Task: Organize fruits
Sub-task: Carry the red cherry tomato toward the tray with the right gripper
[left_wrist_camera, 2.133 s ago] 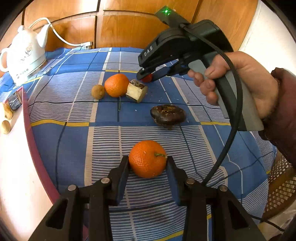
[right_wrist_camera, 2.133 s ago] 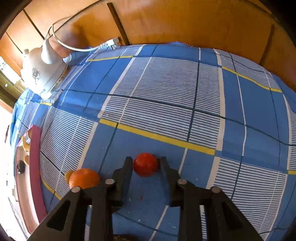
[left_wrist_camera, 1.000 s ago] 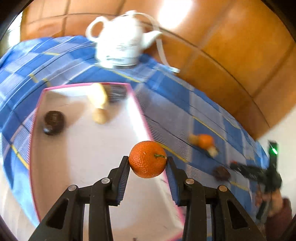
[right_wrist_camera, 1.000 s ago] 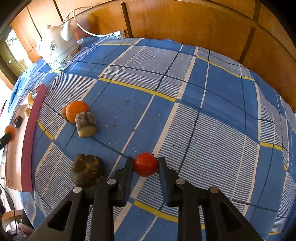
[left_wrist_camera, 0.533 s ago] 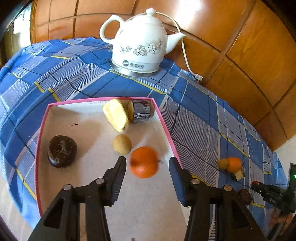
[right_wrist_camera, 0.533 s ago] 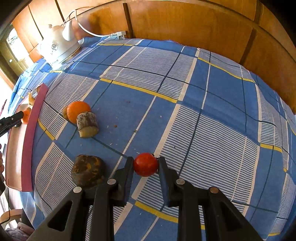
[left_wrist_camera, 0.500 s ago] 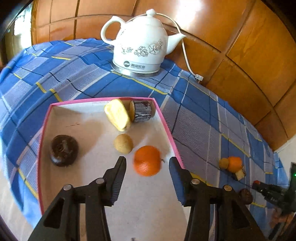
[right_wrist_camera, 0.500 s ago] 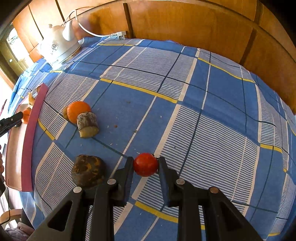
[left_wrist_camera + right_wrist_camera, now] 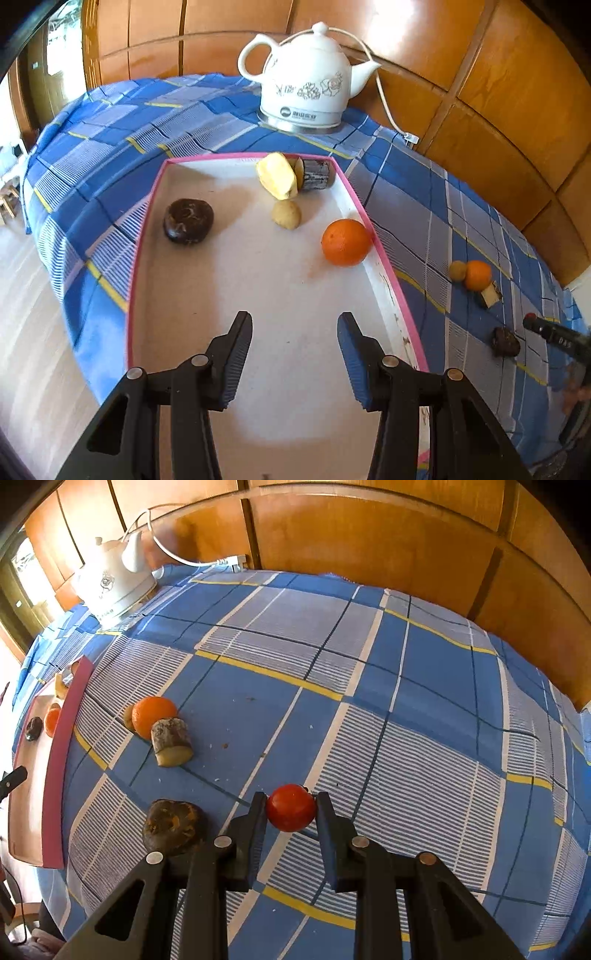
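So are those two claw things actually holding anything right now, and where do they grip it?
The right gripper pinches a small red fruit by its two opposite sides. The left gripper is open and holds nothing.

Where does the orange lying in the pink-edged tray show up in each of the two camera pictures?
Left camera: the orange sits right of centre, against the right wall of the tray.
Right camera: the same orange peeks over the tray's pink rim at the far left edge, mostly hidden.
Shared landmark: the white kettle, top centre in the left view, and top left in the right view.
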`<action>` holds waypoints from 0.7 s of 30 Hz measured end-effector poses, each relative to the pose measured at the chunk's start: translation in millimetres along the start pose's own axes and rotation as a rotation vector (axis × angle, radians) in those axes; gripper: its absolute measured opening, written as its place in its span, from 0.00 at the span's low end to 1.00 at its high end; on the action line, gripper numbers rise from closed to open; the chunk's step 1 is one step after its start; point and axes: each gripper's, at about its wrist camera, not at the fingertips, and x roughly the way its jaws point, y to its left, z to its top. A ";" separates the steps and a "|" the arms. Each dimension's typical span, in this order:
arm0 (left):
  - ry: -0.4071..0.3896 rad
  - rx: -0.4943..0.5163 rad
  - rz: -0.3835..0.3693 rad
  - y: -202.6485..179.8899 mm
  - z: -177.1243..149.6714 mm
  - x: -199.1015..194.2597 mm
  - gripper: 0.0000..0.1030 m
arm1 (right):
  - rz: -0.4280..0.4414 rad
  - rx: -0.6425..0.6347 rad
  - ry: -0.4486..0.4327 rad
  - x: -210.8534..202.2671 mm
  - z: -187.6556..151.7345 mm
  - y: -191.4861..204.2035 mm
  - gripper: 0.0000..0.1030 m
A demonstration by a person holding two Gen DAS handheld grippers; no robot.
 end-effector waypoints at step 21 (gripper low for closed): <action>-0.069 0.066 0.006 -8.1 -11.7 -26.9 0.58 | 0.128 -0.030 -0.081 -18.5 1.8 13.3 0.26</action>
